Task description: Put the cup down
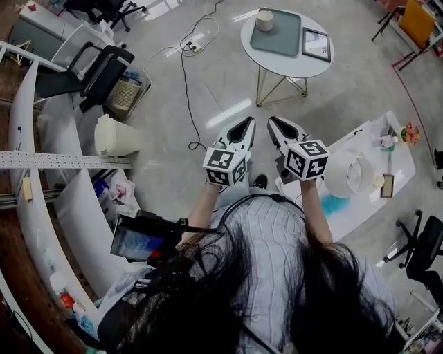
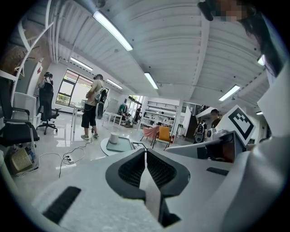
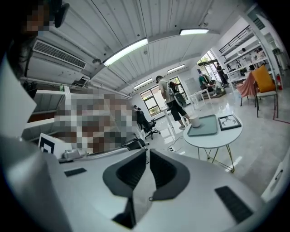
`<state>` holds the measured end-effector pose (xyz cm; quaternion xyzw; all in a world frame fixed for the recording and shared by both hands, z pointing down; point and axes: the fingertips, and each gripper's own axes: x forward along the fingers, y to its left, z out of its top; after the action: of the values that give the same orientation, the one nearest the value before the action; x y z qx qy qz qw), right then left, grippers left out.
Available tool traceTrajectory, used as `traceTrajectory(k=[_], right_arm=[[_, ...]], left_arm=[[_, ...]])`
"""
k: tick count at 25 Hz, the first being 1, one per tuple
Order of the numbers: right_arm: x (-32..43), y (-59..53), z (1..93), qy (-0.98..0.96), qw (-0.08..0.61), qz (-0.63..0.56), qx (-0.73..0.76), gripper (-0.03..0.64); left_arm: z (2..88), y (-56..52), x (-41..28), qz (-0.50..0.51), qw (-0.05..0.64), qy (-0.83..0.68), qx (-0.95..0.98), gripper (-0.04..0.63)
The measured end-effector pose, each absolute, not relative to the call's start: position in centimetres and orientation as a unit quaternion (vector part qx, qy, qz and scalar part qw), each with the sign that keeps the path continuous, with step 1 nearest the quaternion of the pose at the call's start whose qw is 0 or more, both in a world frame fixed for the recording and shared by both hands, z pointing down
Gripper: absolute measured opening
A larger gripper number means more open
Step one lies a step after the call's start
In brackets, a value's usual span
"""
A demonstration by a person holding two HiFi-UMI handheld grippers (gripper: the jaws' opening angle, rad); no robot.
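Fingers (image 2: 131, 170) shut, left gripper (image 1: 246, 123) and right gripper (image 1: 274, 122) (both empty); cup (image 1: 264, 21) well ahead on table (image 1: 287, 66).

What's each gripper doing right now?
Left gripper: jaws shut, nothing between them.
Right gripper: jaws shut, nothing between them.

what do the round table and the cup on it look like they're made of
The round table has a smooth white top, probably painted wood or laminate, on thin gold-coloured legs, likely metal. The cup is matte cream, perhaps ceramic or plastic; too small to tell.
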<state>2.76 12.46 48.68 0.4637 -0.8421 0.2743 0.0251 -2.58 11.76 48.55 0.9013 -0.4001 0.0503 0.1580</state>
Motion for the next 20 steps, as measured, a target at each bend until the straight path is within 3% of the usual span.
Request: traceTrajectory(k=[20], right_arm=[[3.67, 12.93, 48.00, -0.842, 0.014, 0.262, 0.472, 0.049]], left_arm=[[47.62, 11.91, -1.75, 0.045, 0.138, -0.392, 0.908, 0.023]])
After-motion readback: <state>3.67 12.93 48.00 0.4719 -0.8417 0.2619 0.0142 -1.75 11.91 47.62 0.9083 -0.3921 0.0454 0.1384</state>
